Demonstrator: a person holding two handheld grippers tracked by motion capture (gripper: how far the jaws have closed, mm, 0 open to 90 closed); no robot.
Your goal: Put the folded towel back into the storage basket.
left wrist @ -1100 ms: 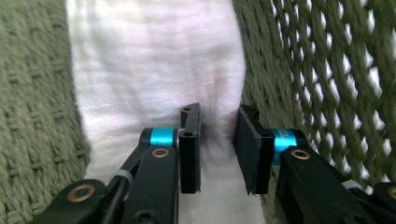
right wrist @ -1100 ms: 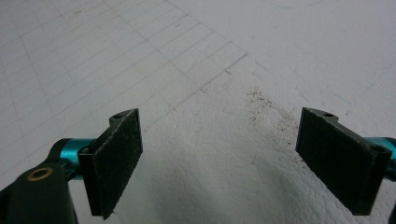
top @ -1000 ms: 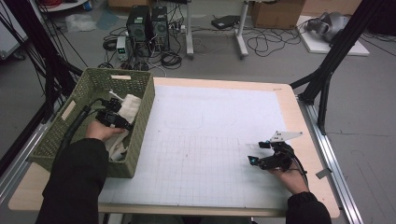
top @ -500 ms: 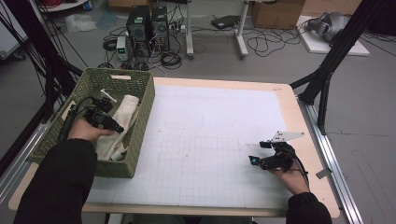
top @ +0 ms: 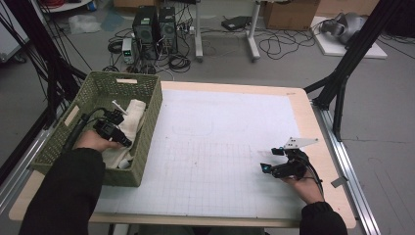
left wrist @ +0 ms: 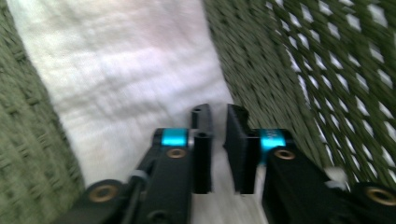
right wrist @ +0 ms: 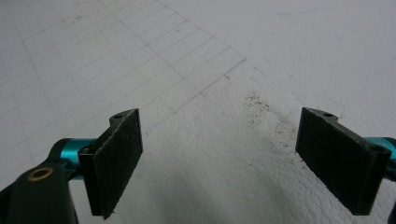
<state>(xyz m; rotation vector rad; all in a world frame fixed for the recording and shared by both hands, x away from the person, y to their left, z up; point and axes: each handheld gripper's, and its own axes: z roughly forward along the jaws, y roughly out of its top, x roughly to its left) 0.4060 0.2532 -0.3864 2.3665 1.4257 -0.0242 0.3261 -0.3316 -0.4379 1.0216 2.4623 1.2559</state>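
Note:
A green woven basket (top: 125, 81) stands at the table's left end with a white cloth (top: 133, 115) lying inside it. My left gripper (top: 121, 138) is down in the basket over the cloth. In the left gripper view its jaws (left wrist: 218, 112) have just been closing and stand a narrow gap apart, the white cloth (left wrist: 121, 70) showing under and through the gap; no fold is visibly pinched. The basket's wall (left wrist: 289, 70) runs along the right. My right gripper (top: 270, 159) rests at the mat's right side, wide open (right wrist: 219, 140) with nothing between its pads.
A white gridded mat (top: 220, 137) covers most of the wooden table (top: 320, 161). A black stand leg (top: 342, 83) rises beside the table's right edge. Computers and cables lie on the floor beyond the far edge.
The left hand has shifted a little inside the basket, toward the cloth by the right wall, and its jaws look closer together. The right hand has not moved.

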